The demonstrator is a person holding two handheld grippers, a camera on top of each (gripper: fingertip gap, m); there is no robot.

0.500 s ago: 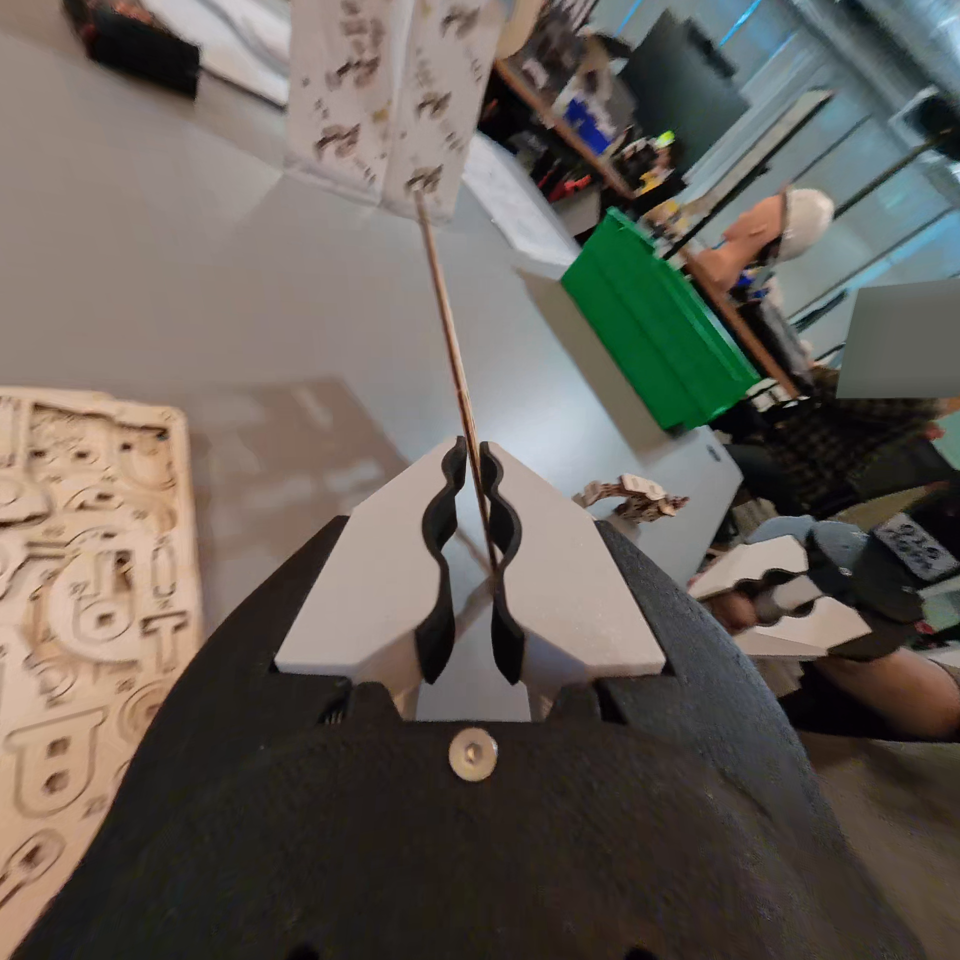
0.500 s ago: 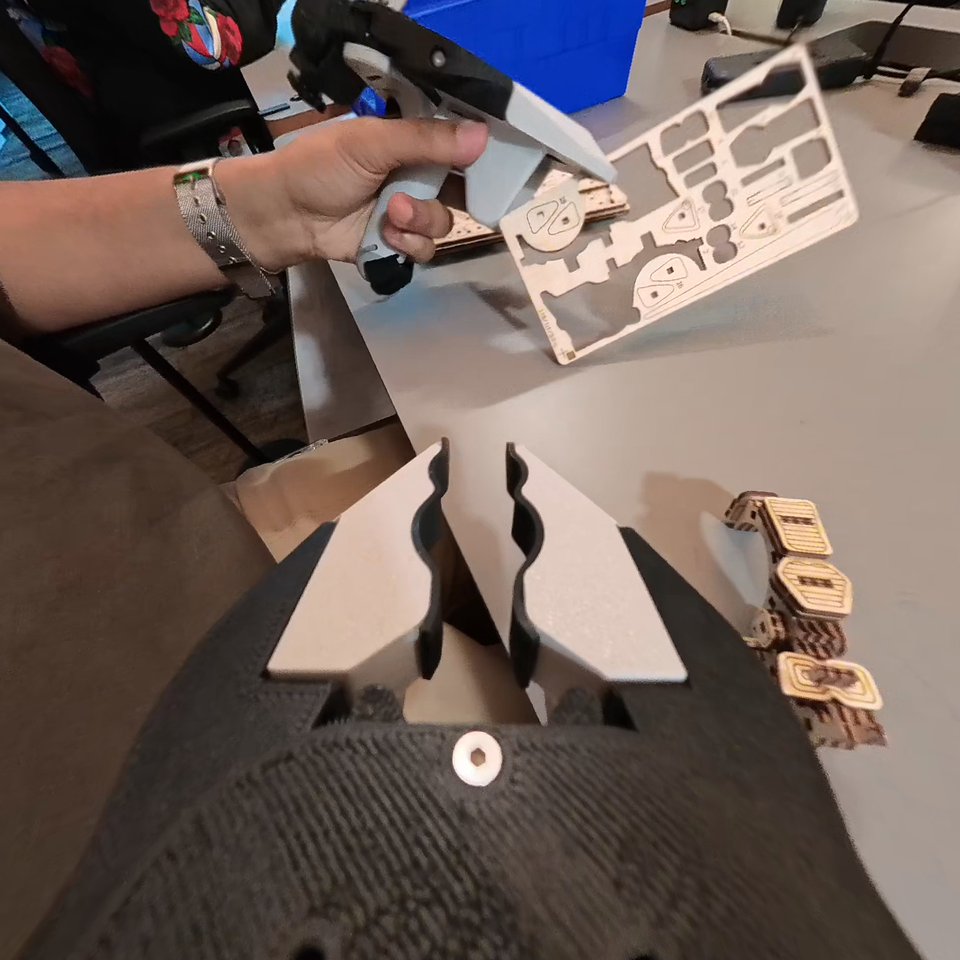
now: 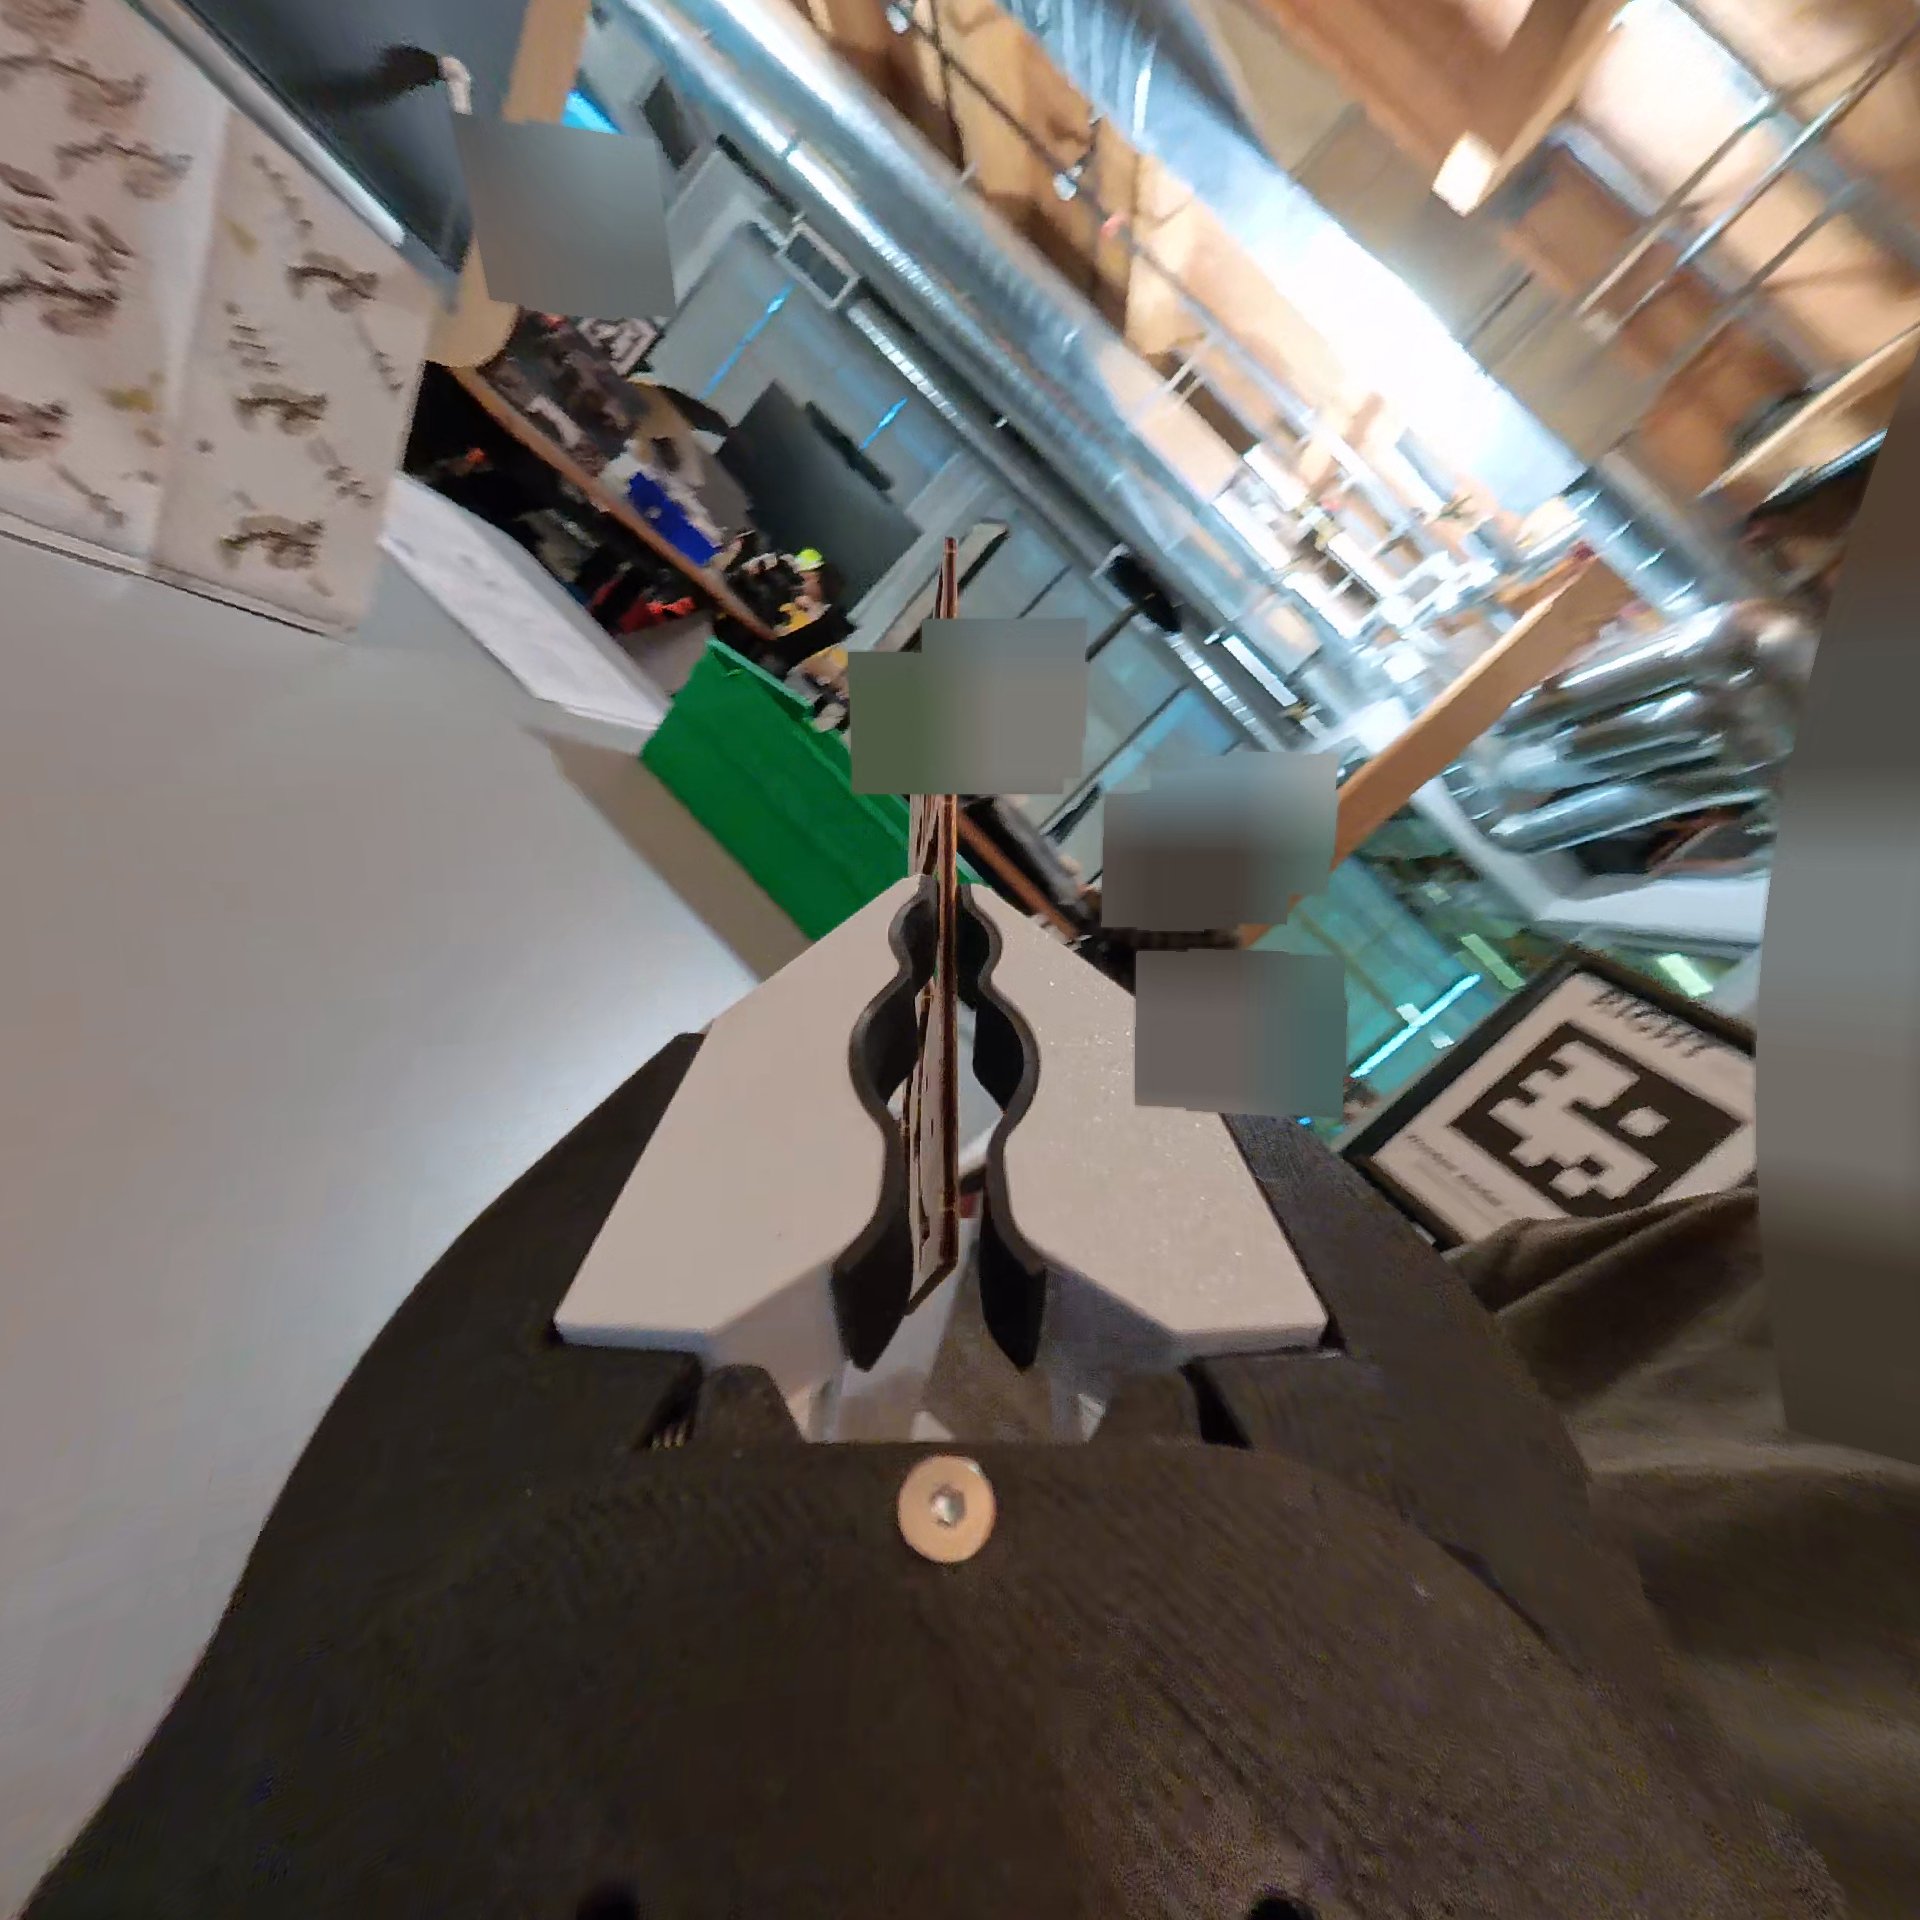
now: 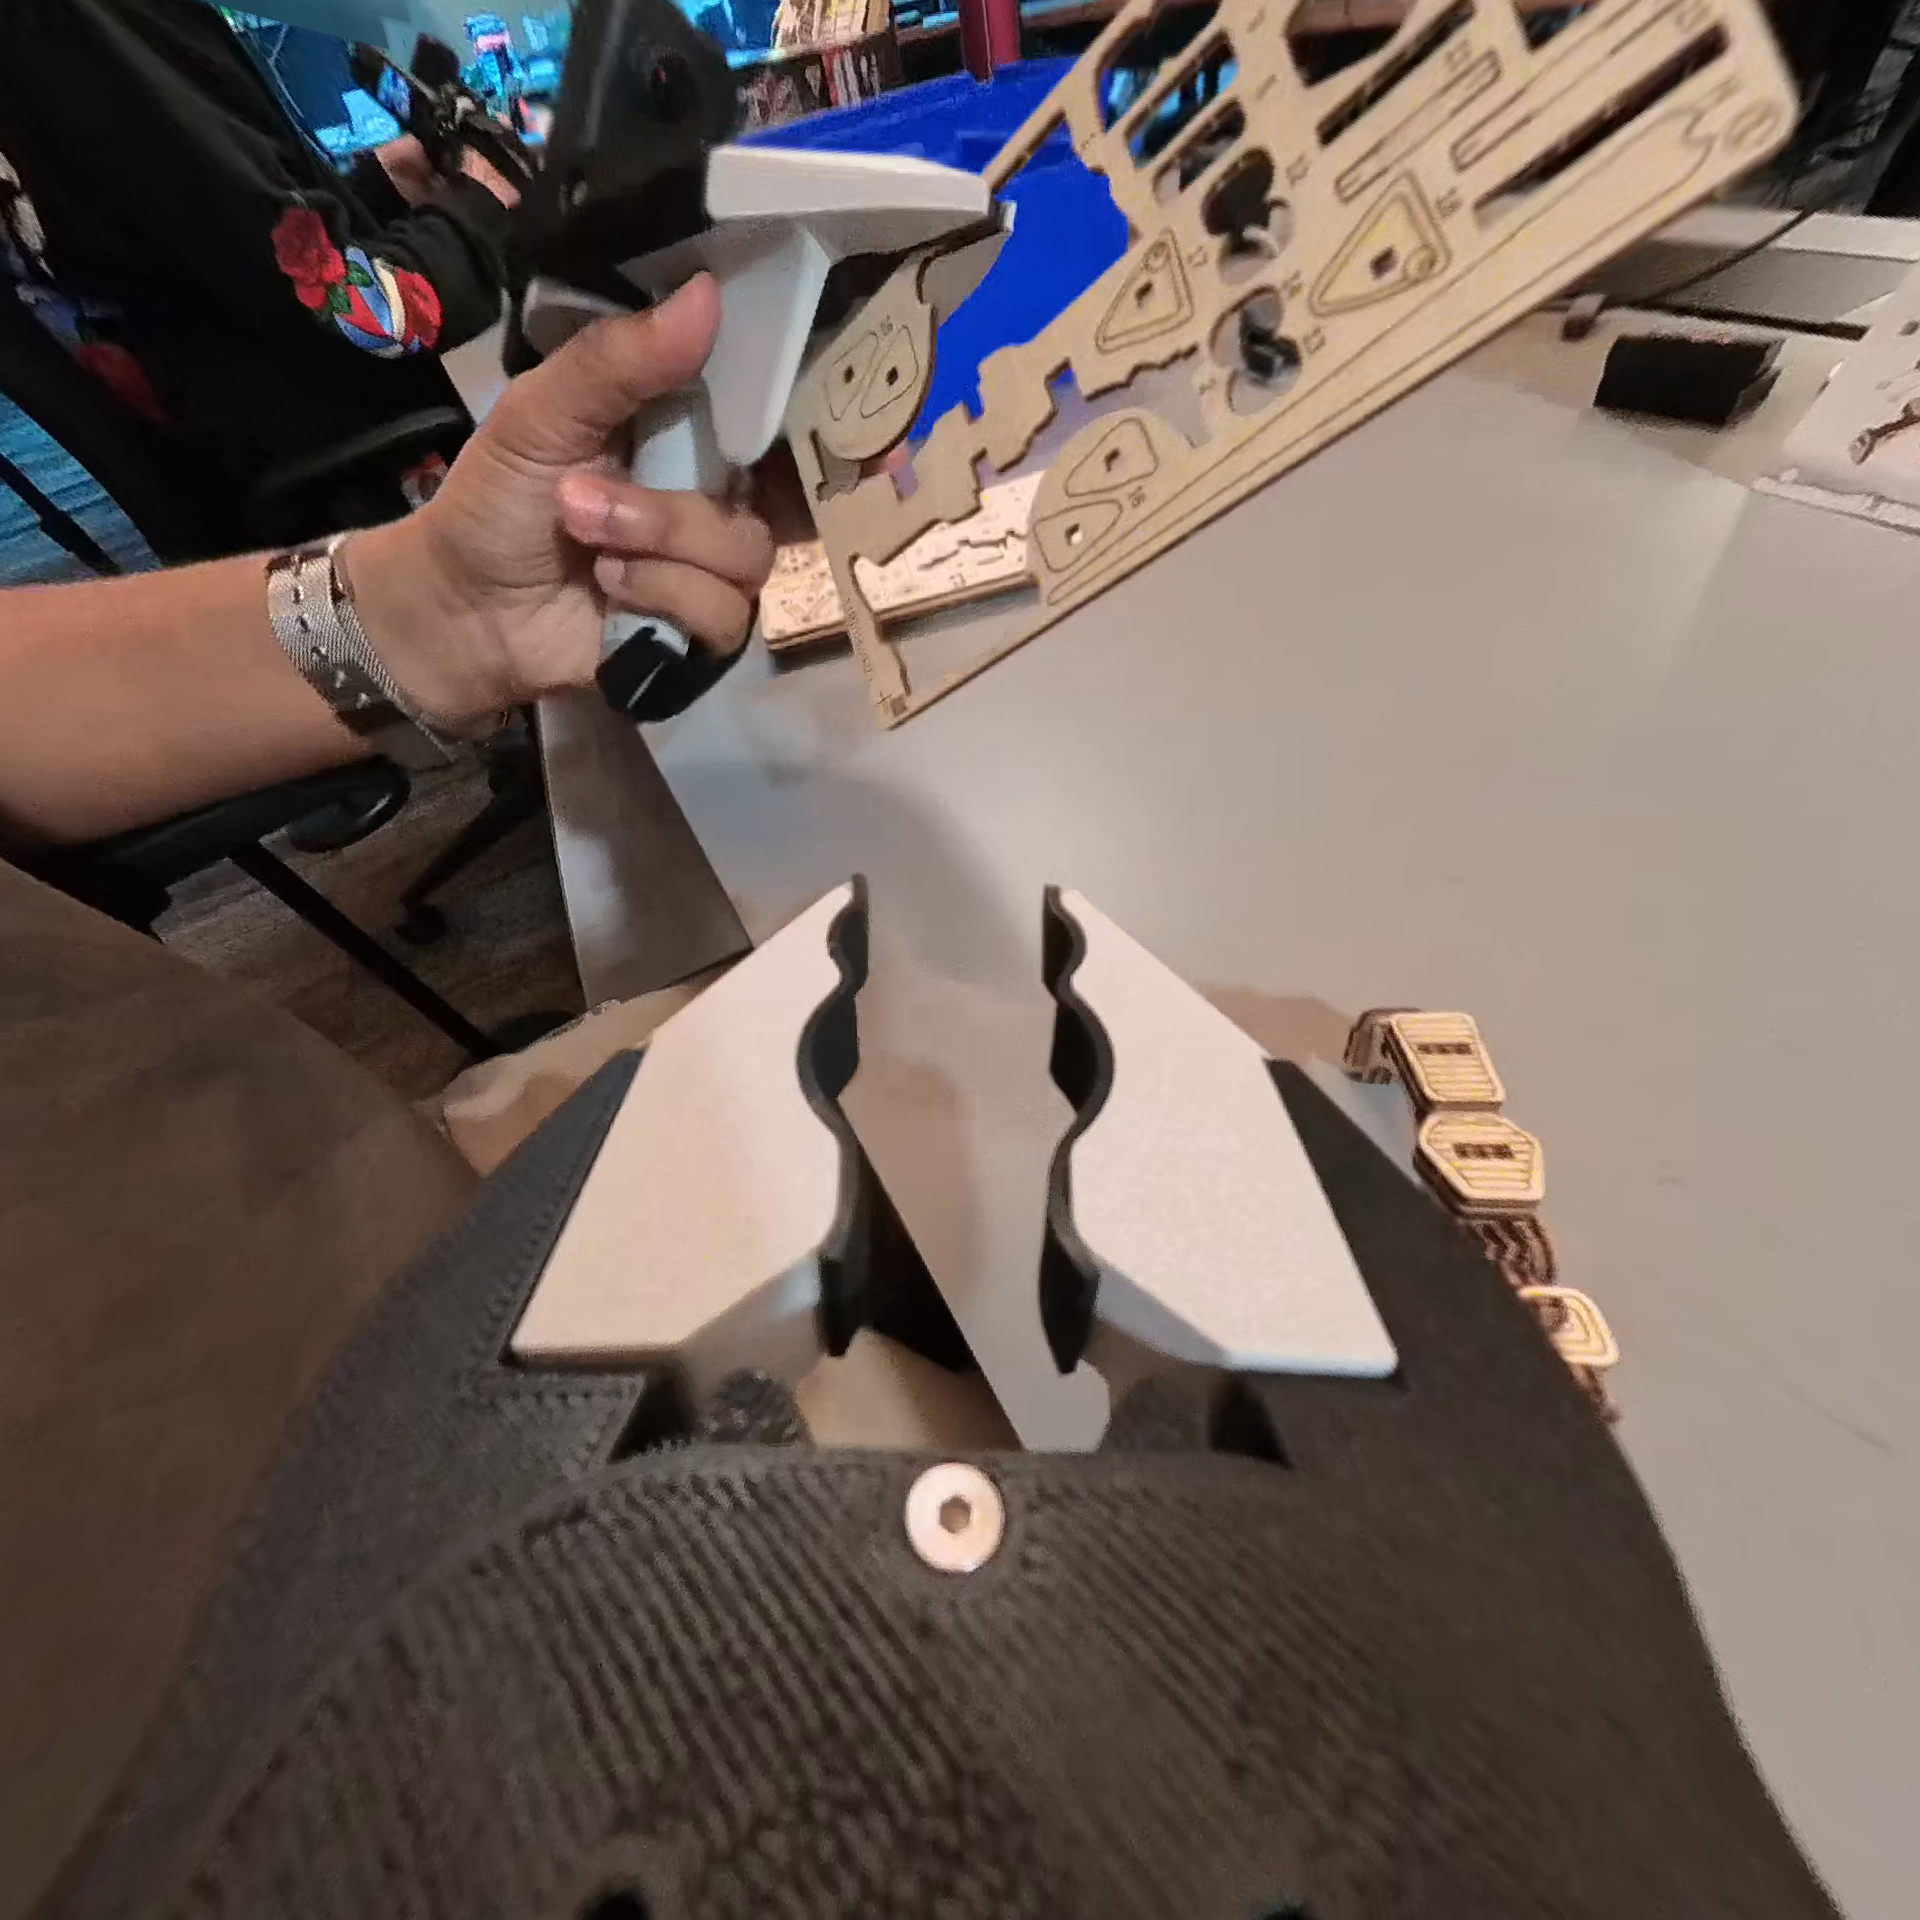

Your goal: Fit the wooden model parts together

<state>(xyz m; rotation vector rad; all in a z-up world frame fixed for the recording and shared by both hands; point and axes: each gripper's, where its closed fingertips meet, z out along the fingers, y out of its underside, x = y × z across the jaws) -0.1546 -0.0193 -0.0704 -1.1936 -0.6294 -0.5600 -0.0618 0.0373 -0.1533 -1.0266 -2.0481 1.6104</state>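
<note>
Grey surface (image 4: 1455, 727), blue bin (image 4: 997, 260) behind. Left gripper (image 3: 948, 914) clamped on laser-cut wooden parts sheet (image 4: 1299, 312), raised above surface. Right gripper (image 4: 951, 904) apart, empty, just beside assembled wooden model (image 4: 1475, 1153).

1. Left wrist view rides behind the left gripper (image 3: 943, 914), tilted up across the table (image 3: 260, 935).
2. Right wrist view looks leftward along the table's near edge; both share the wooden sheet (image 4: 1299, 343).

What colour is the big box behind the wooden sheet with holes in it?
Bright blue. The box shows best in the right wrist view, behind the wooden sheet.
</note>
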